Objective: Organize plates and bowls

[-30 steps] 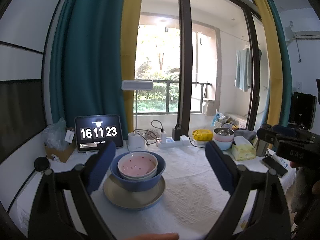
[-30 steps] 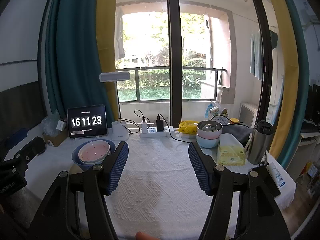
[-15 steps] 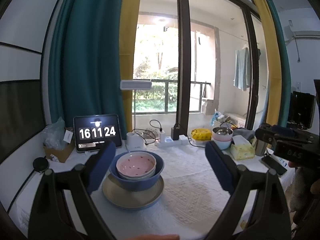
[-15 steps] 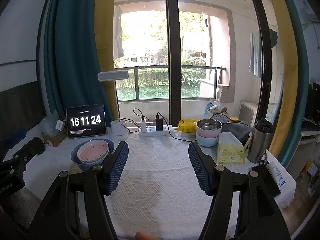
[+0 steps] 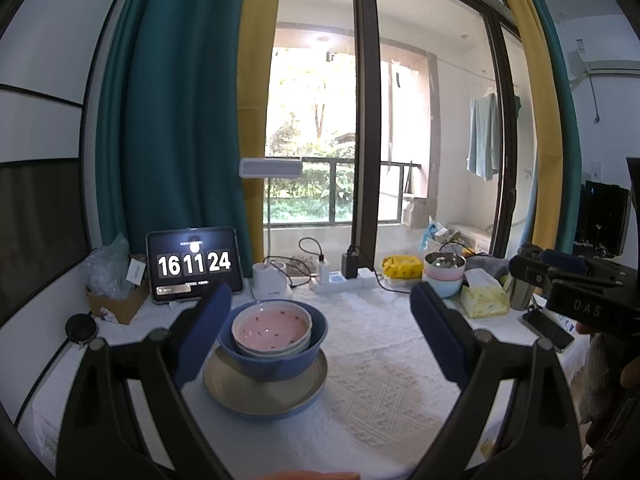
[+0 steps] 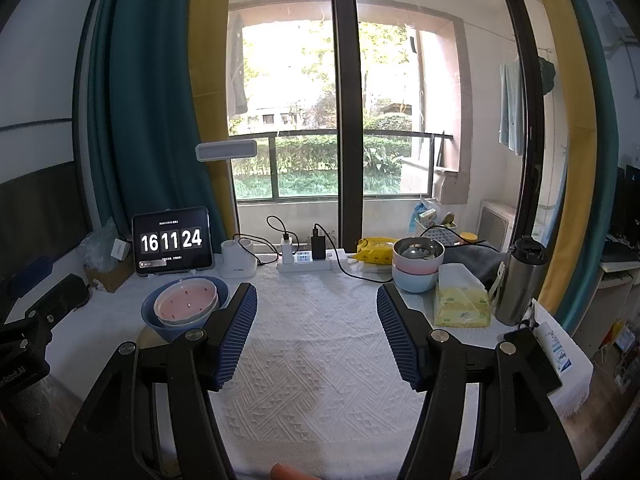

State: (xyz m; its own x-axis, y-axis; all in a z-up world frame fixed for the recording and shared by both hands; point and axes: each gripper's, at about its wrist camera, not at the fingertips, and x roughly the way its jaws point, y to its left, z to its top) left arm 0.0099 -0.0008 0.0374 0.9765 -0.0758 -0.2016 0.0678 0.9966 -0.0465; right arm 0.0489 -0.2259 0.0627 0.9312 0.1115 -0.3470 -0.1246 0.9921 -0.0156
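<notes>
A pink bowl (image 5: 272,325) sits nested in a blue bowl (image 5: 280,364), which stands on a beige plate (image 5: 248,390) on the white tablecloth. My left gripper (image 5: 320,320) is open and empty, just behind and above this stack. The same stack shows at the left in the right wrist view, pink bowl (image 6: 185,300) in blue bowl (image 6: 168,330). My right gripper (image 6: 317,320) is open and empty over the cloth's middle. A second stack of bowls (image 6: 416,266) stands at the back right, a metal one on top.
A tablet clock (image 6: 172,242), a lamp base (image 6: 239,264) and a power strip (image 6: 308,262) line the back edge. A tissue box (image 6: 462,302), a steel flask (image 6: 520,286) and a phone (image 5: 548,326) stand at the right. A cardboard box (image 5: 116,300) is at the left.
The left gripper has drawn back slightly from the bowl stack. The right gripper has barely moved. The clock went from 16:11:23 to 16:11:24.
</notes>
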